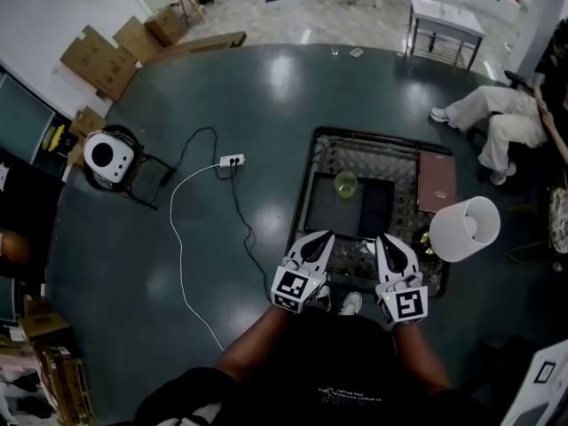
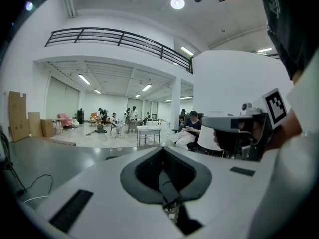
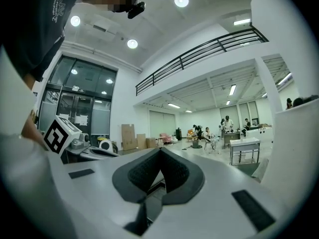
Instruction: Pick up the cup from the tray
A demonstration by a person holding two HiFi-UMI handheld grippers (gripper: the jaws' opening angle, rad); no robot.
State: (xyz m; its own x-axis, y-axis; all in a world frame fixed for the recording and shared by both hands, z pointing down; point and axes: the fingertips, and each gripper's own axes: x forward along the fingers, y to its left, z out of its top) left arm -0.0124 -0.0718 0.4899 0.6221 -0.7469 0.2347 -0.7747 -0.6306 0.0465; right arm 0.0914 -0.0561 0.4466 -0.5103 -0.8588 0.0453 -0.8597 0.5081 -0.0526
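at the near edge of the table [image 1: 312, 162], left gripper [image 1: 321, 238] and right gripper [image 1: 384, 240] each have jaws pressed together on nothing, tips aimed forward, well short of the cup

cup [image 1: 345, 185], green and see-through, stands upright on the dark tray [image 1: 377, 211], untouched

judged: task not begun; opening, reach, grasp and lift are all left

writing: only square markers on the gripper cubes; shirt print too small to read; no label seen on cup

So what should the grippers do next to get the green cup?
Probably open the right gripper and reach forward toward the cup. Both it and the left gripper are shut, empty and near the body, while the cup stands untouched on the tray.
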